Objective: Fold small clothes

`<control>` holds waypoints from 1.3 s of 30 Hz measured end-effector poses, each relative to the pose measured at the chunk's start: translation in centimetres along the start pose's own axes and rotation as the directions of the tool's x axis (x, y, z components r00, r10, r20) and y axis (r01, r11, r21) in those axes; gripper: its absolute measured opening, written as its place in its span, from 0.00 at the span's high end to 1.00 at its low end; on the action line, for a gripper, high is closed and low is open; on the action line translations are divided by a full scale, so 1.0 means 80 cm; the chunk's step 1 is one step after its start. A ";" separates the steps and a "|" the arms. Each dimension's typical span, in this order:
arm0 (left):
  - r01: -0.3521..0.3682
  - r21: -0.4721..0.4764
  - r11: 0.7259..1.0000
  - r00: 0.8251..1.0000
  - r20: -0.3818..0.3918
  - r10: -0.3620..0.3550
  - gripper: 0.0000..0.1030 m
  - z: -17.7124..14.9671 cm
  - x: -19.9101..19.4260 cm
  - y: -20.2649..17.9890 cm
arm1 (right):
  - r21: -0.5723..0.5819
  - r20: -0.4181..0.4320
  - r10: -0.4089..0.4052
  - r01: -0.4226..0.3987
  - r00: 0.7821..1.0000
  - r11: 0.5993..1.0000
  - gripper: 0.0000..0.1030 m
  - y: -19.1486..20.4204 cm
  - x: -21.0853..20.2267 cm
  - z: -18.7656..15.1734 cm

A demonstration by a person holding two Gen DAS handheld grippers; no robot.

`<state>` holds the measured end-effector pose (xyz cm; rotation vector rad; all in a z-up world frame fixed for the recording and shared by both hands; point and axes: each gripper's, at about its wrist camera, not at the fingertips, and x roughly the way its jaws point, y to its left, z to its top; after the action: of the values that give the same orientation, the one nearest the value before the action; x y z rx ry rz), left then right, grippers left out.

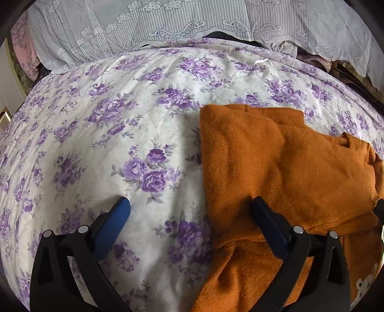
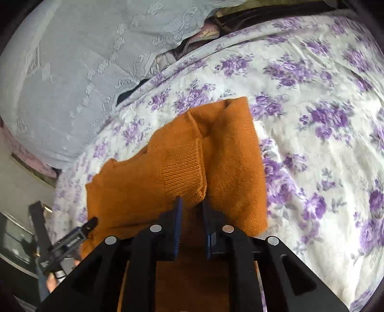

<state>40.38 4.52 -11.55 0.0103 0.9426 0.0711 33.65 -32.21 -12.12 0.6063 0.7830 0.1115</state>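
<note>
While left tool gapes, right tool seemingly pinches sweater.

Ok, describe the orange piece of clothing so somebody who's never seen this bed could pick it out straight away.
Start from the bedspread, white with purple roses, that fills both views. The orange sweater lies bunched and partly folded on it. It is the only plain, single-coloured knit here, with a ribbed cuff on top, unlike the pale lace cloth at the far edge.
</note>
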 end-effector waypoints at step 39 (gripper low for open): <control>0.034 0.056 0.998 0.999 -0.009 -0.033 0.05 -0.035 -0.019 -0.010 | -0.264 -0.017 -0.056 0.049 0.998 0.963 0.80 0.053 0.007 -0.038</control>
<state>37.29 3.58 -12.01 0.0463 0.9527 0.0134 32.49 -27.11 -11.83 0.3319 0.7912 0.1717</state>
